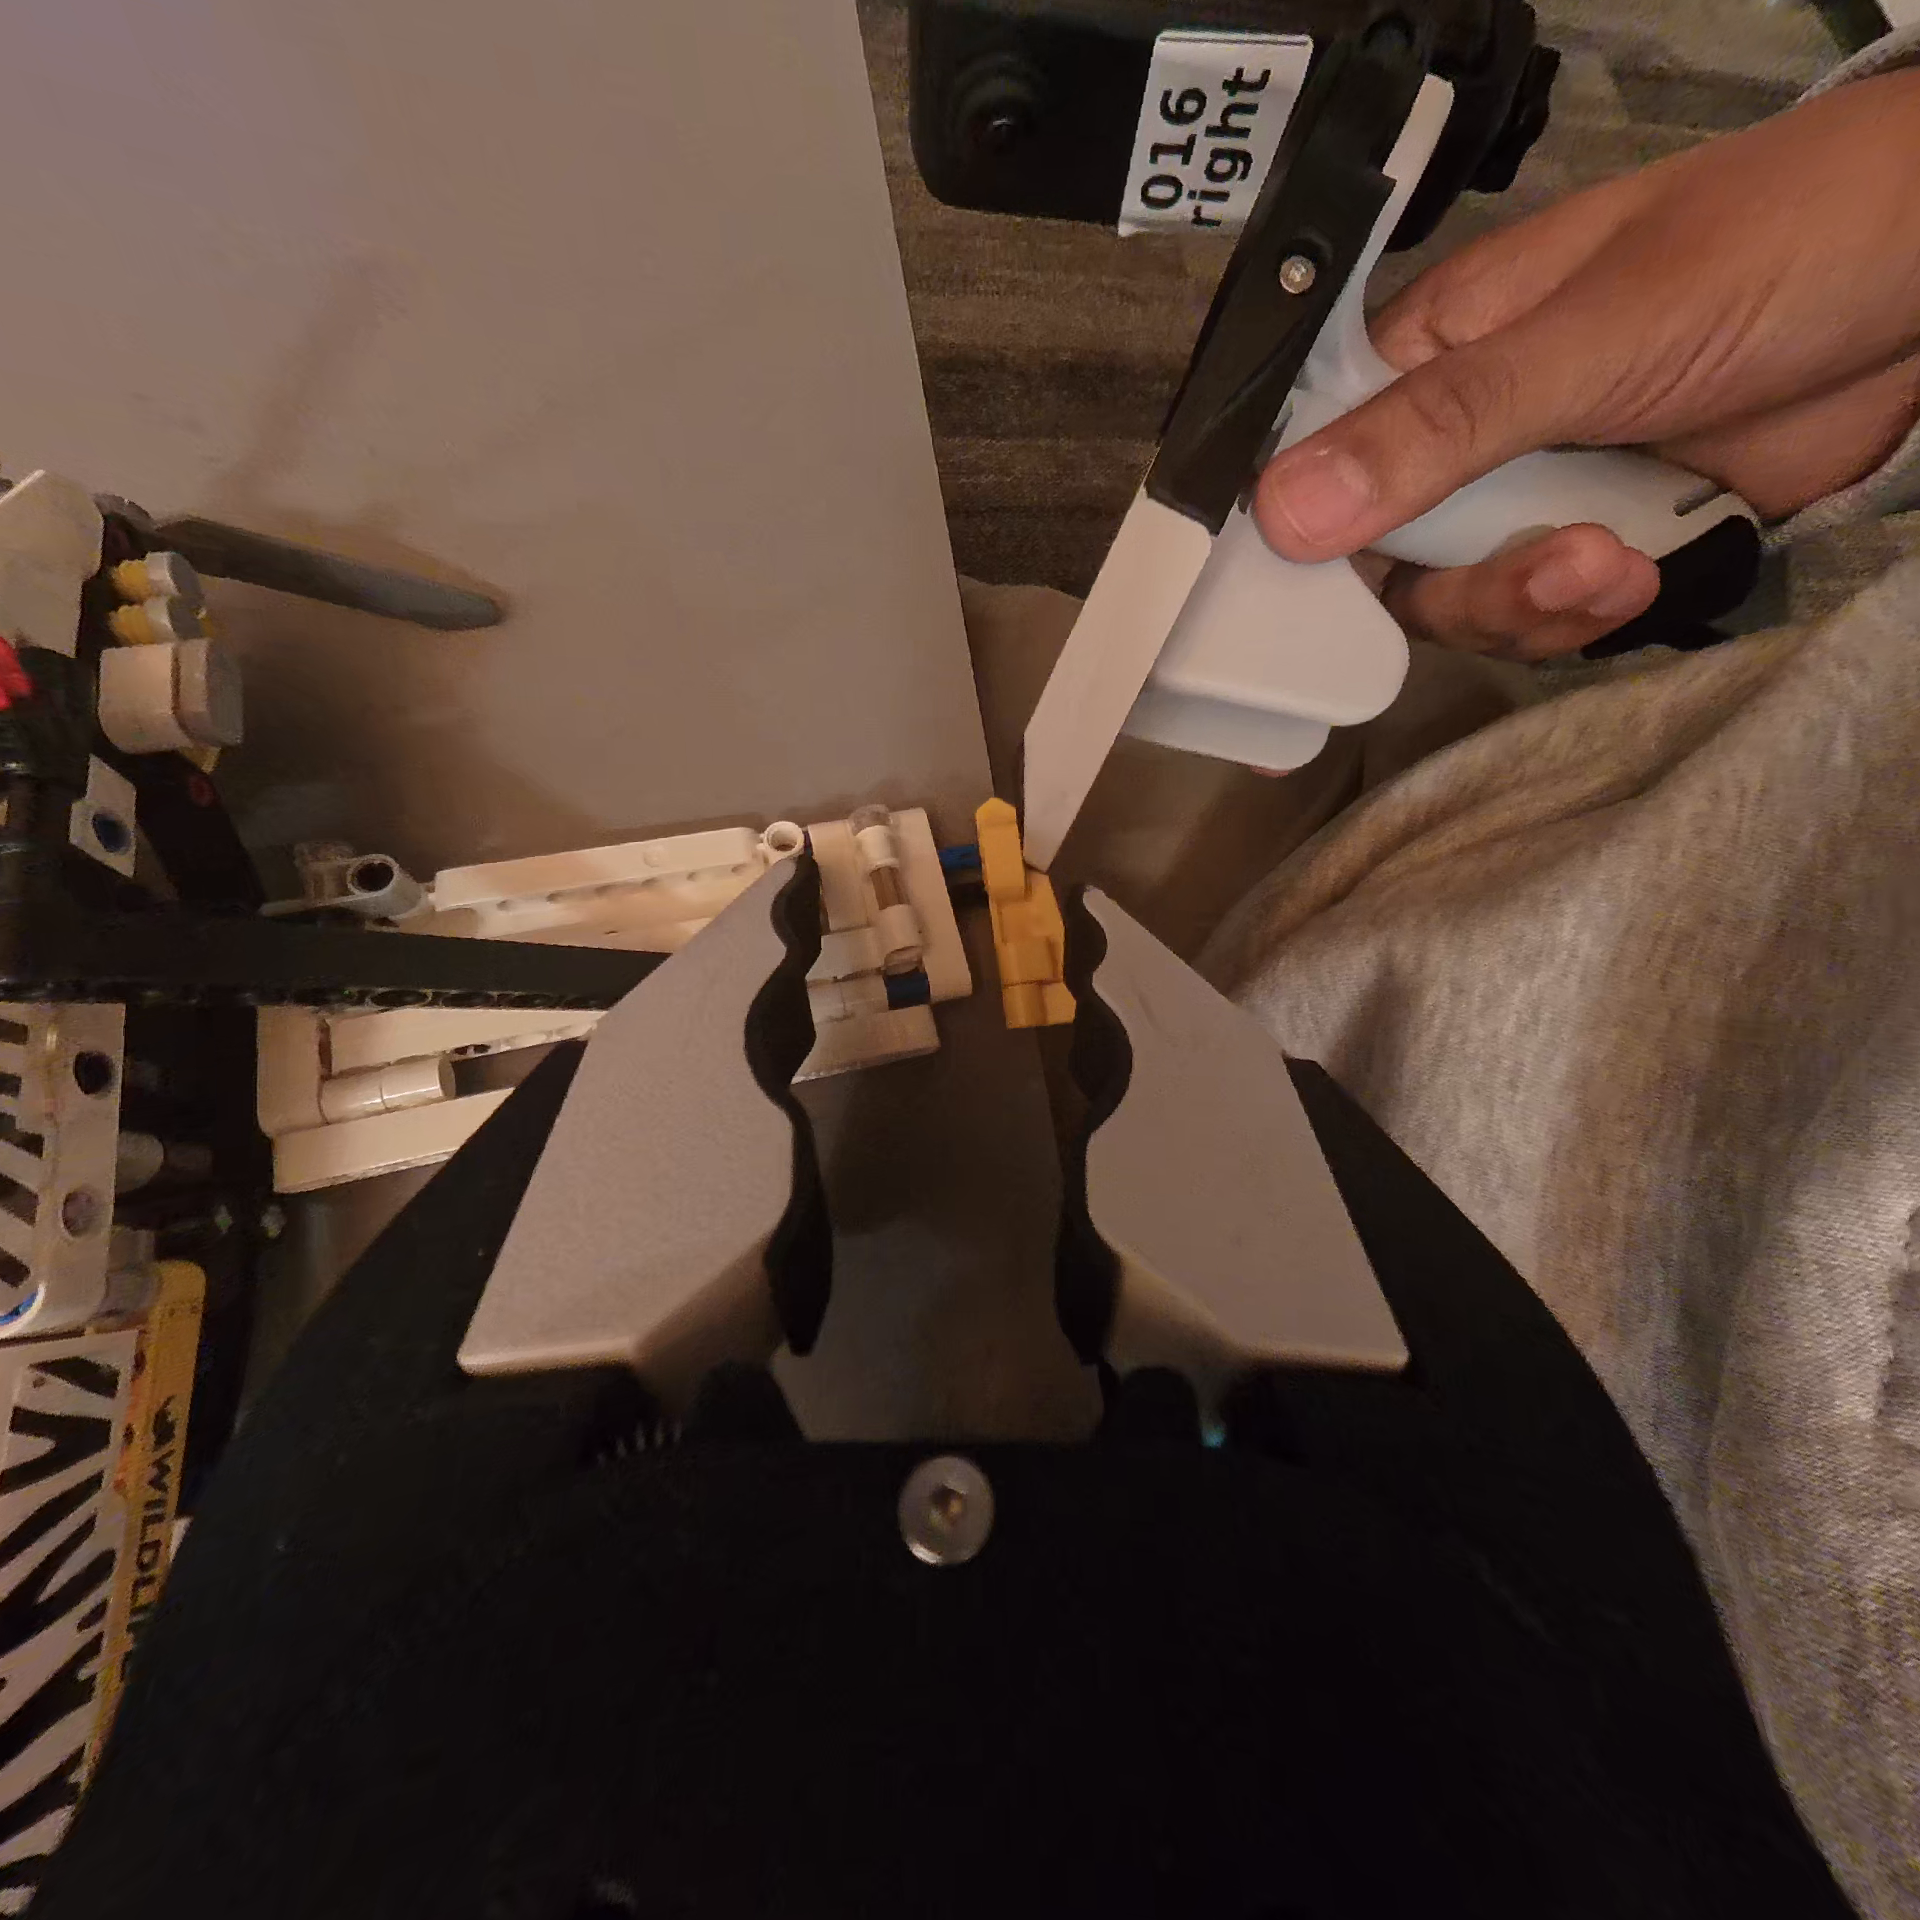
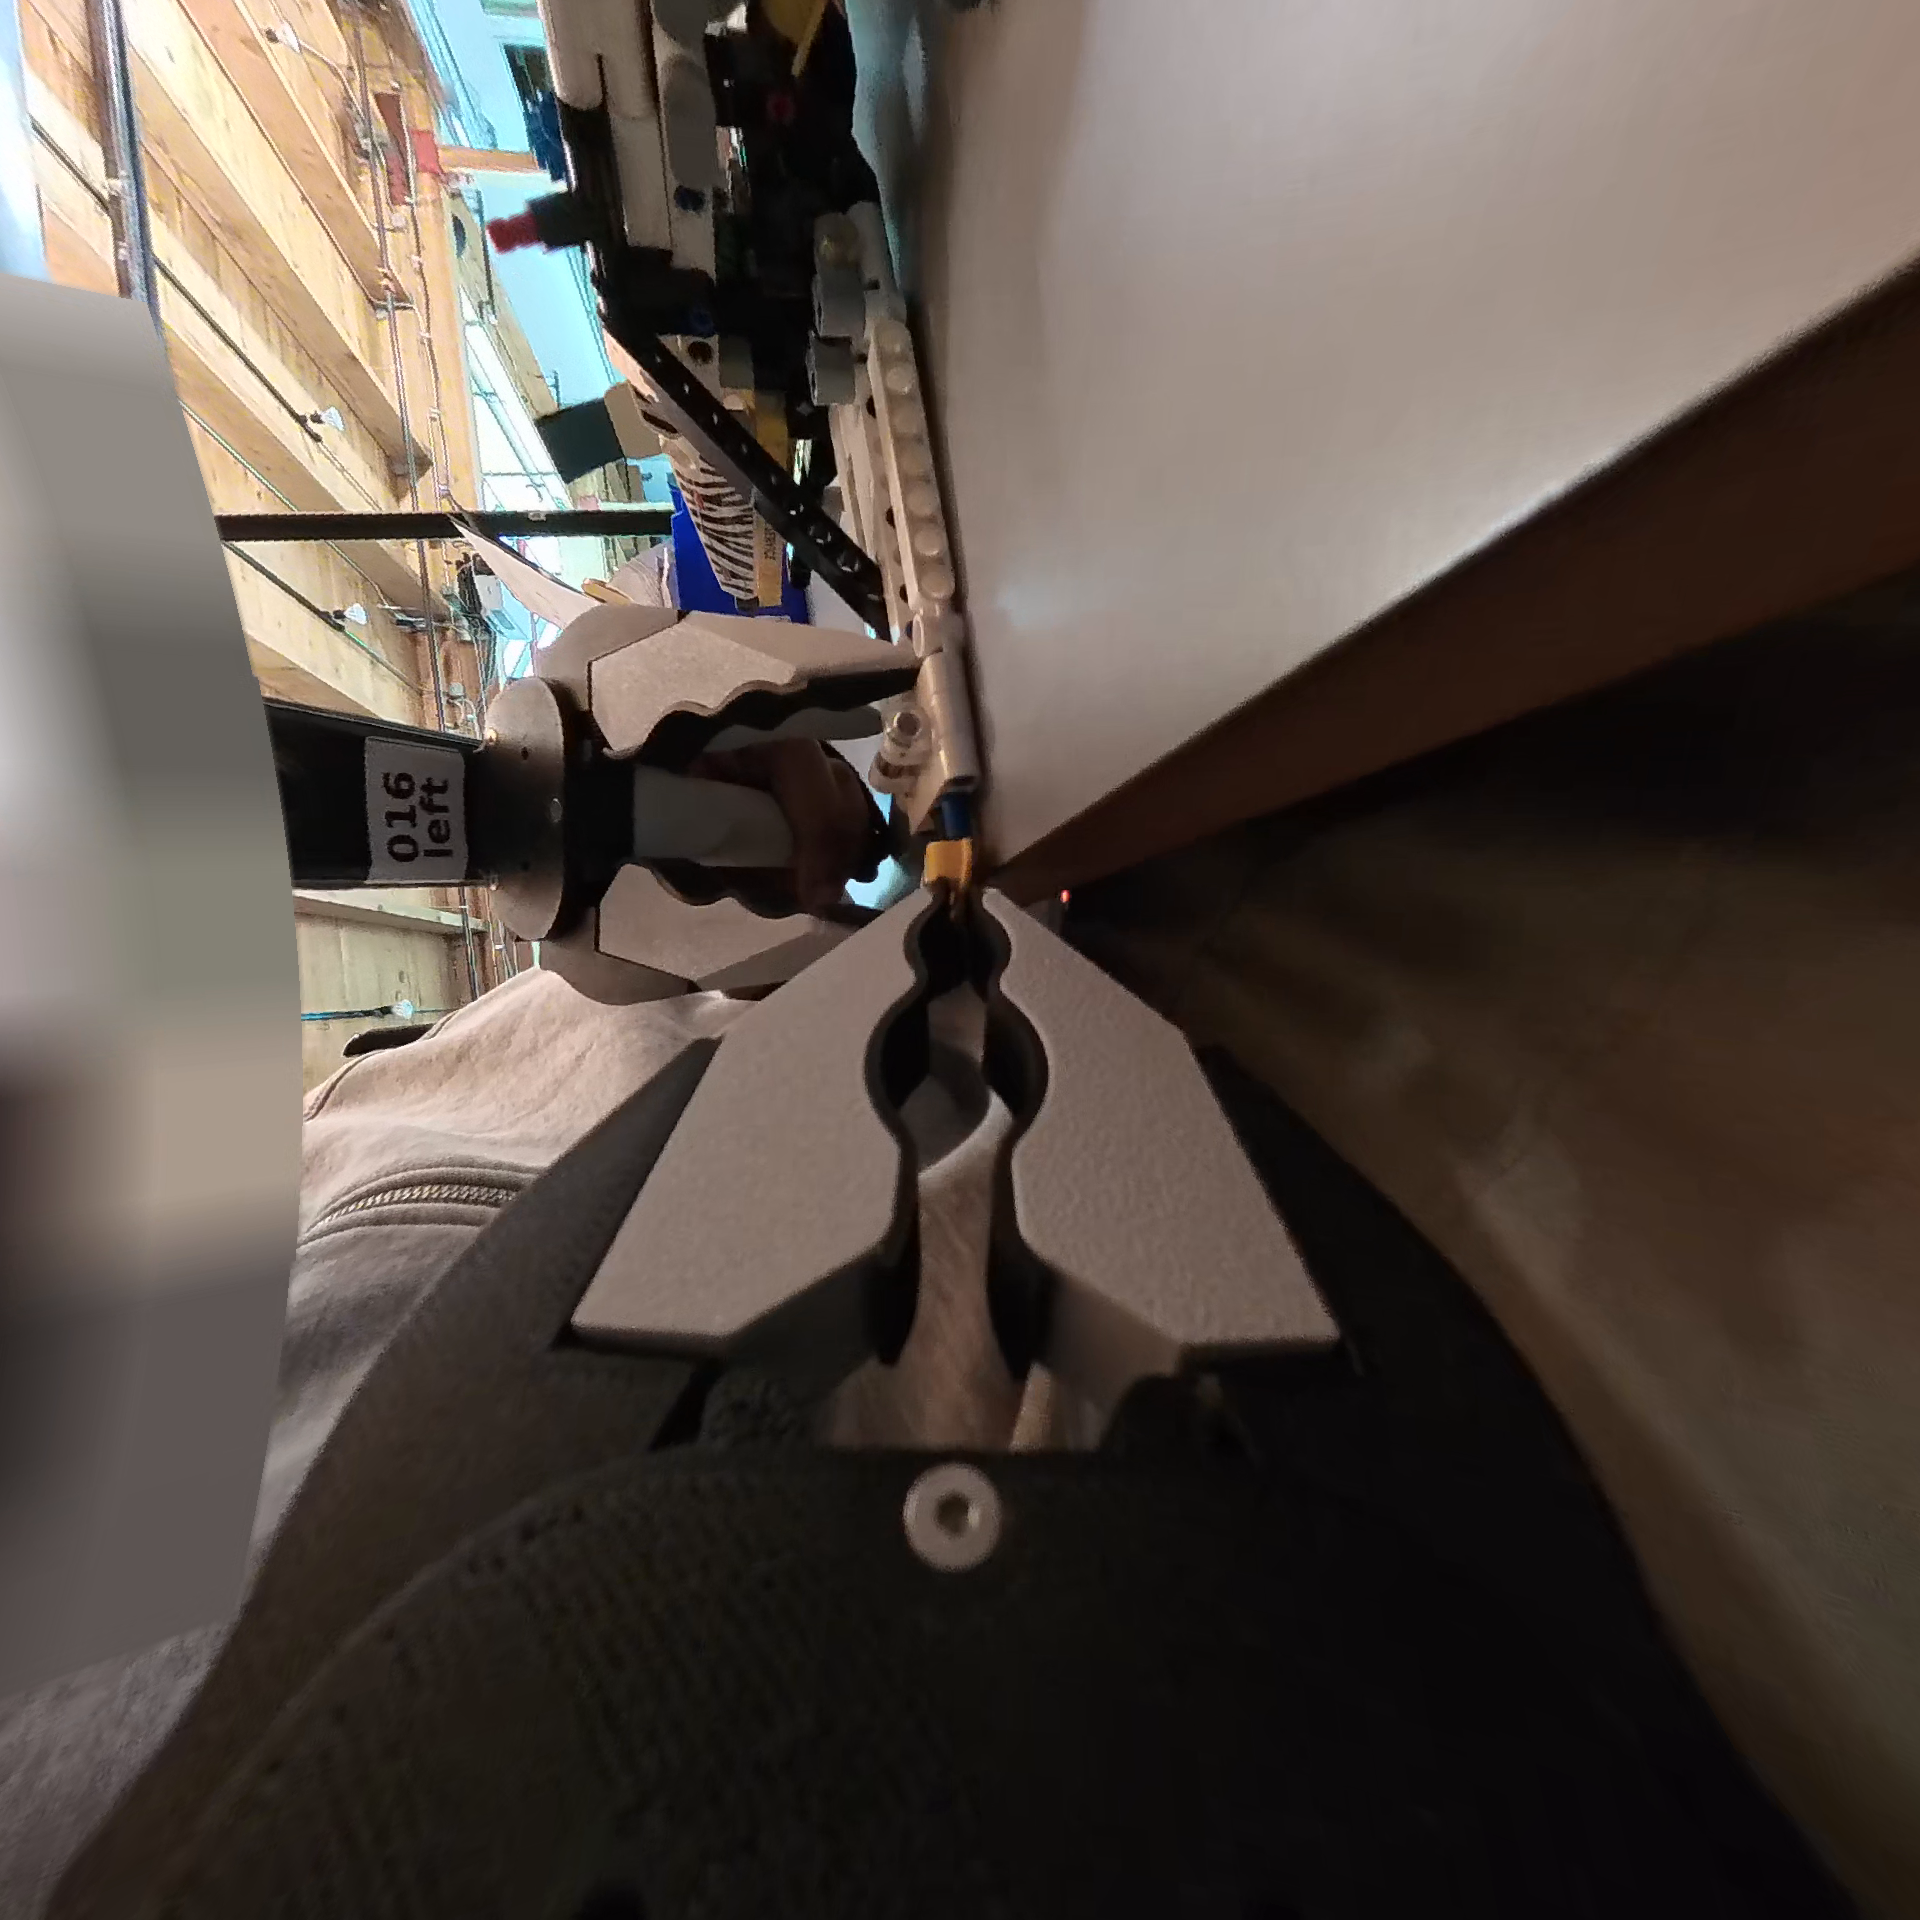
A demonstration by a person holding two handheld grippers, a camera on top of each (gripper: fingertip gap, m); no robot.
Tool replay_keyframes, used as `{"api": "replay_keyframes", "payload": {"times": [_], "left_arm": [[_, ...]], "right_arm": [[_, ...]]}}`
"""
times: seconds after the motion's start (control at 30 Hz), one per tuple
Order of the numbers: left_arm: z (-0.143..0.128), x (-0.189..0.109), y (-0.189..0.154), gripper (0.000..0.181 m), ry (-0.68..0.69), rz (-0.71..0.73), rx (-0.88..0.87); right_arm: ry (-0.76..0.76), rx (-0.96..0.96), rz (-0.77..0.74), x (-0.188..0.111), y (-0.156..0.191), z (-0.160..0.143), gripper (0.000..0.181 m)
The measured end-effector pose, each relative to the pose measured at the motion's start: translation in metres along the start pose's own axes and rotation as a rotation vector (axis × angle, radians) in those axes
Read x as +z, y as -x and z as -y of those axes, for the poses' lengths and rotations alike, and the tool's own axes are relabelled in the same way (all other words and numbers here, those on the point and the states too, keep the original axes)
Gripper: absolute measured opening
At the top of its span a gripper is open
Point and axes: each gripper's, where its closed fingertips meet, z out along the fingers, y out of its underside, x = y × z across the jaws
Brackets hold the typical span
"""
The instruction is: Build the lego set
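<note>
Our left gripper (image 1: 940, 894) is standing well open, its jaws bracketing the end of the white lego assembly (image 1: 665, 935) at the tabletop (image 1: 468, 364) edge. Its left fingertip is touching the white beam, and its right fingertip is sitting just beside the yellow piece (image 1: 1023, 925), which is attached to the assembly's end through a blue pin. We are not clamping anything with it.

Our right gripper (image 2: 961, 904) is nearly closed, its tips pinching or pressing against the yellow piece (image 2: 948, 860); we cannot tell which. In the left wrist view, that gripper's (image 1: 1039, 831) white finger is coming down at a slant and touching the yellow piece's top, with a hand (image 1: 1621, 416) wrapping its handle. Farther along the tabletop, the larger black-and-white lego model (image 1: 73, 831) is sitting, joined to the white assembly.
</note>
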Motion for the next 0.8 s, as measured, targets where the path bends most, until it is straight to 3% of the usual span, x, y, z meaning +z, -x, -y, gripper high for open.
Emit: {"api": "replay_keyframes", "payload": {"times": [0.8], "left_arm": [[0.0015,-0.0008,0.0018,0.036,-0.016,-0.035,-0.063]], "right_arm": [[0.031,0.056,-0.009,0.0011,-0.0031,0.0016,0.000]]}}
